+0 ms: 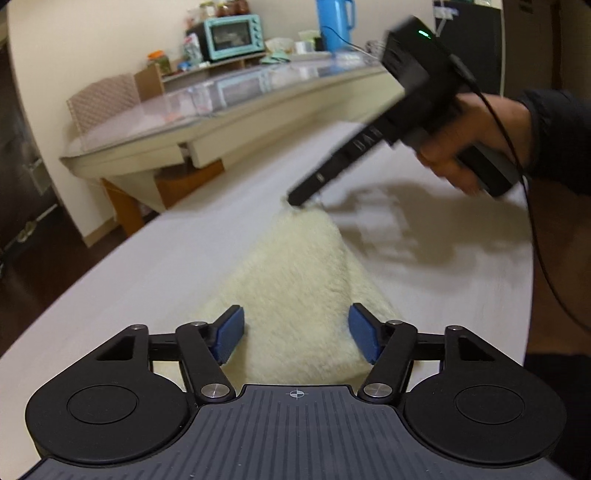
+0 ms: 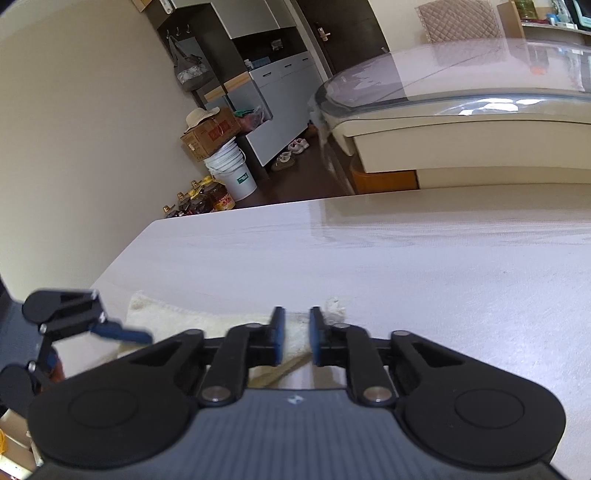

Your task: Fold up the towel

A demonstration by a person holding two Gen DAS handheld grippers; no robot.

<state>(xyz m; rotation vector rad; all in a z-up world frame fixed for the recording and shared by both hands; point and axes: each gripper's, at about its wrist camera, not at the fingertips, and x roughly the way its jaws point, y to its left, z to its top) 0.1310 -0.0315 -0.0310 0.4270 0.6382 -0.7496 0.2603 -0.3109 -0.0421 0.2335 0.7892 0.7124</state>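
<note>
My right gripper (image 1: 301,201) is pinching the far corner of the towel (image 1: 295,288); my left gripper (image 1: 295,332) is spread, straddling the near end. The towel lies flat along the table's (image 1: 147,266) left edge. Advice: clamp the near corner squarely before lifting.

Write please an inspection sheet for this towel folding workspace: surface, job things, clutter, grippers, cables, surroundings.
Surface: pale grey table, bare beside the cream fluffy towel.
Job's things: the towel lies lengthwise, far corner raised.
Clutter: nothing seen.
Grippers: left gripper open, blue pads astride the towel's near end; right gripper, in a hand, shut on the far corner.
Cables: black cable hangs from the right gripper's handle.
Surroundings: glass-topped table with mint toaster oven and blue jug; white bucket on the floor.
</note>
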